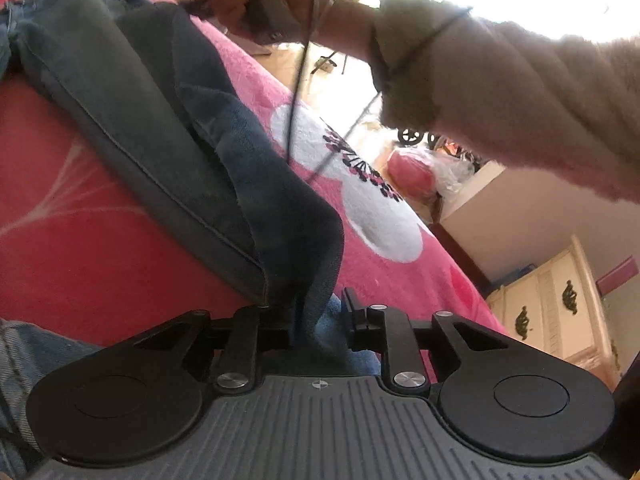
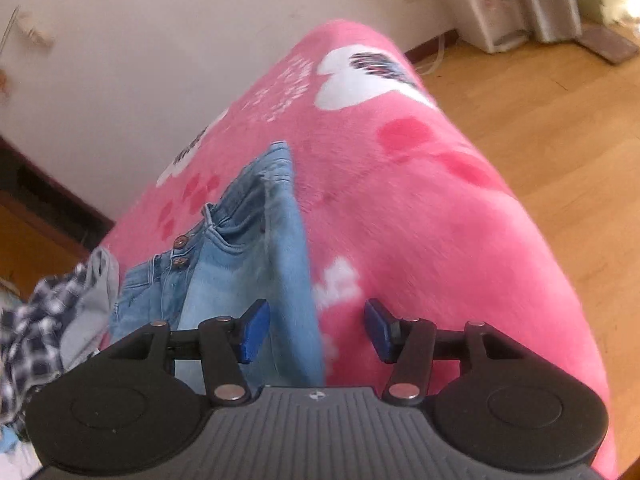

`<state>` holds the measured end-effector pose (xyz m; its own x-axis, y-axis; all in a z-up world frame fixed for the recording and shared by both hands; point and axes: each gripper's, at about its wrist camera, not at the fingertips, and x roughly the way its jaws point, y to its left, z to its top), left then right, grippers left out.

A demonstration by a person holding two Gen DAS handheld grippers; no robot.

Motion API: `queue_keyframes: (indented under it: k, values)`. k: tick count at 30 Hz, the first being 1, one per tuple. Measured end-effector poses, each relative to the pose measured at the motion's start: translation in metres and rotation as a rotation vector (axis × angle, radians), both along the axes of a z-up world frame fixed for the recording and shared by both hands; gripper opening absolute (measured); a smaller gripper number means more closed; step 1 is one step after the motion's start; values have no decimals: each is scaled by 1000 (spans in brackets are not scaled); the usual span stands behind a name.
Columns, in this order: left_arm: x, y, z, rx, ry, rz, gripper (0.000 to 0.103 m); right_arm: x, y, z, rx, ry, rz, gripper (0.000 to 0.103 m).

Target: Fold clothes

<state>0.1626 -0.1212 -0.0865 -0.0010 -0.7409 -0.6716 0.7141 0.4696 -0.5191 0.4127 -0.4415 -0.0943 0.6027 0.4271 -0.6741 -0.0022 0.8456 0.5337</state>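
L gripper point(image 1: 316, 320): jaws drawn in on a bunched fold of jeans point(image 1: 168, 132), denim pinched between the pads, blue cloth showing in the gap. Denim runs from the jaws up and away across pink fleece blanket point(image 1: 80, 240), dark and shadowed in this view. Beyond it, a hand point(image 1: 260, 4) in a fuzzy cream sleeve point(image 1: 500, 92) grips the other tool's handle, cable point(image 1: 298, 80) trailing down from it. White cabinet point(image 1: 556, 300) w/ dark handles at R edge.

R gripper point(image 2: 316, 330): jaws wide apart, blue pads point(image 2: 254, 334) bare, holding nothing. L pad sits over light-blue jeans point(image 2: 240, 248), contact cannot be told; R pad over blanket point(image 2: 440, 220). Jeans lie on blanket, waistband w/ two copper buttons point(image 2: 180, 252) visible. Plaid cloth point(image 2: 36, 320) and grey garment point(image 2: 92, 300) heaped at L edge. Wood floor point(image 2: 560, 120) to the R, white wall point(image 2: 160, 40) behind.
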Motion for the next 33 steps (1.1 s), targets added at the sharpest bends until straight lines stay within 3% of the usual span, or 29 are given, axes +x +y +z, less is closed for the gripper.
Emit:
queue_keyframes:
  k: [1,2,4,8,10,13,14,17,20,22,24,25,26,29,33]
  values:
    - [1,-1,0,-2,12,1,26,5,5,0,-20,-8,25,23]
    - [3,-3,-1,-4,24,2,27,9,11,2,-49,-16,54,2]
    - [6,-5,-2,-8,47,5,29,10,26,16,-163,-76,105,2]
    - [16,-15,-2,-5,110,-4,42,13,49,34,-397,-199,152,2]
    - [17,-21,-5,-1,133,-15,51,18,63,27,-544,-208,163,2]
    - [16,-23,-3,-6,137,-34,61,25,80,-2,-923,-185,134,3]
    - [16,-23,-4,-9,141,-36,64,24,77,-3,-949,-189,113,3]
    - [19,-21,-4,-16,165,-28,65,10,59,27,-687,-294,66,3]
    - [23,-15,-1,-31,194,-17,65,1,73,43,-515,-369,262,3]
    - [27,-8,3,-44,215,-9,65,11,94,32,-564,-324,411,2]
    - [31,-2,7,-57,235,-1,66,26,103,14,-710,-263,416,1]
    - [33,1,8,-64,245,3,67,36,98,10,-738,-235,362,0]
    - [35,4,10,-71,255,7,69,41,90,12,-719,-227,305,0]
    - [44,27,15,-119,290,62,73,40,59,40,-486,-284,159,0]
    - [54,43,16,-133,346,116,74,25,55,41,-449,-227,219,1]
